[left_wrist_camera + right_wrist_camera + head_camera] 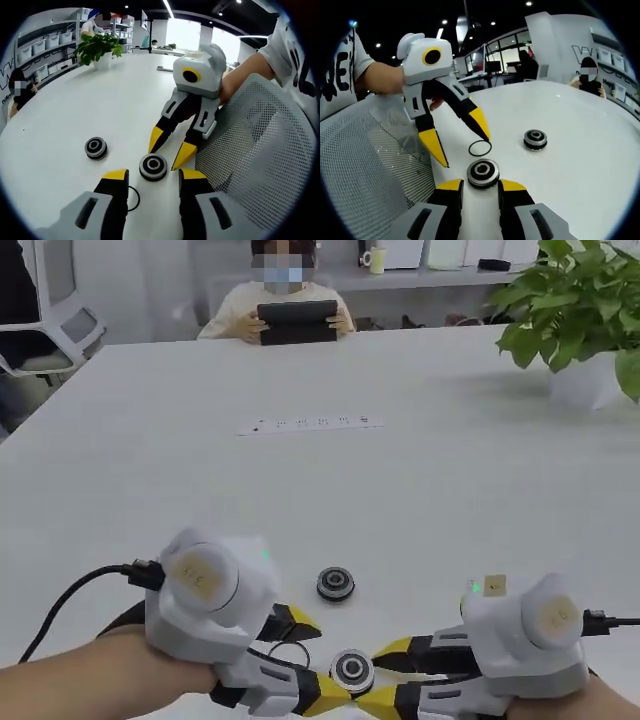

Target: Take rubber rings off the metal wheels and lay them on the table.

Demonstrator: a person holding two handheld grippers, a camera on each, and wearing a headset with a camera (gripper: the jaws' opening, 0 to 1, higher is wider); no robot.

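head view: left tongs (314,660) and right tongs (375,675) both spread, gripping nothing, tips flanking near wheel (352,670); far wheel (335,583) beyond.
left gripper view: lies flat just past the tips, axle upright, round, no long axis; loose ring (132,197) beside one jaw.
right gripper view: probably heavy stiff metal under soft, stretchy rubber; best pinched at the outer rim.

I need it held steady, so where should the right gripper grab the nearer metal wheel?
I'd pinch the nearer wheel across its outer rim, coming in low along the table with the right gripper. It lies flat, hub up, so only the round edge gives two opposing faces, and the open jaws flank it.
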